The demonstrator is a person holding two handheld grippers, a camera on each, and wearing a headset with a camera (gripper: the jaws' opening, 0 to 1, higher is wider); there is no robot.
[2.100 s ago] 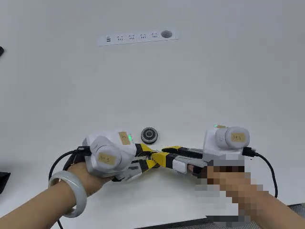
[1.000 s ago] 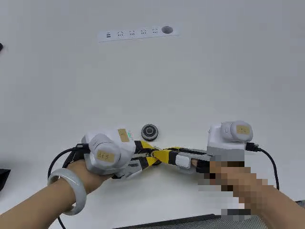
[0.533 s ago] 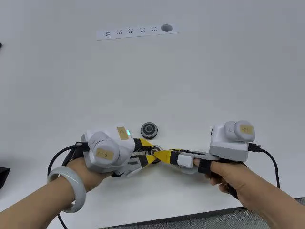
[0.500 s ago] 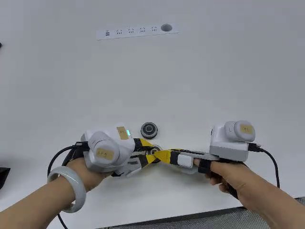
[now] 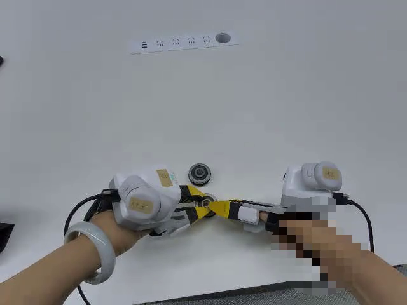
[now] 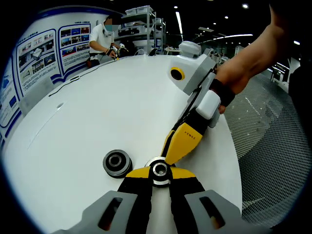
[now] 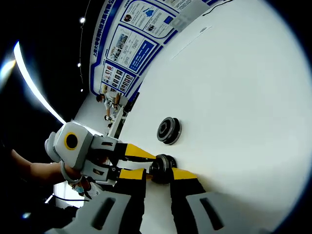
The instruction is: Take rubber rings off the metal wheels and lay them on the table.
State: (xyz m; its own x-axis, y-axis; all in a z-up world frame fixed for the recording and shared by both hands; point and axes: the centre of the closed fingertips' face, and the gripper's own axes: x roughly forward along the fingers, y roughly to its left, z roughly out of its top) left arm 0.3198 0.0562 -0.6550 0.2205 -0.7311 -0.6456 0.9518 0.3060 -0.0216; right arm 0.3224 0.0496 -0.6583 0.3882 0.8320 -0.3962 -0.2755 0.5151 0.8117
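A metal wheel with a black rubber ring (image 5: 207, 203) is held just above the white table between both grippers. My left gripper (image 6: 160, 171) is shut on it from the left, yellow tips on either side of the wheel (image 6: 160, 170). My right gripper (image 7: 158, 174) comes in from the right and is shut on the same wheel (image 7: 163, 168). In the head view the left gripper (image 5: 201, 207) and right gripper (image 5: 217, 207) meet tip to tip. A second wheel (image 5: 200, 173) with its ring on lies flat on the table just behind them.
A white power strip (image 5: 184, 43) lies far back on the table (image 5: 286, 114). Black cables trail from both grippers toward the table's near edge (image 5: 222, 293). A dark object (image 5: 4, 235) sits at the left edge. A person (image 6: 105, 36) stands beyond the far end.
The right gripper's body and hand have drifted slightly to the right. Both grippers stay shut on the wheel between them, and the second wheel has not moved.
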